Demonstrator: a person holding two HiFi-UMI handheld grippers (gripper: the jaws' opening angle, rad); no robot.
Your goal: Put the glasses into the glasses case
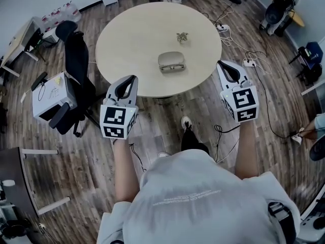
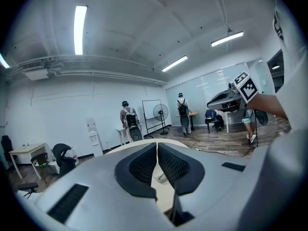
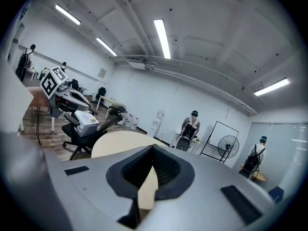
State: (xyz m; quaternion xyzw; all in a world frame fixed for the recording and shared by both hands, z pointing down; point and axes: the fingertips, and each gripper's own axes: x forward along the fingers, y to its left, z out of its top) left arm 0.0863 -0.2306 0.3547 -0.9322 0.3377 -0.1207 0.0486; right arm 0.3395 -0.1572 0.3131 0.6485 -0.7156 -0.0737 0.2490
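Observation:
On the round beige table lies a grey oval glasses case, near the front edge. A small pale folded object, likely the glasses, rests apart from it, farther back. Both grippers hang over the floor in front of the table, short of its edge. My left gripper is at the table's front left, its jaws closed together with nothing between them. My right gripper is at the front right, jaws likewise closed and empty. Whether anything lies inside the case is too small to tell.
A black office chair and a white box stand left of the table. Cables and a power strip lie on the wooden floor at right. My foot is near the table's front. People with backpacks stand far off.

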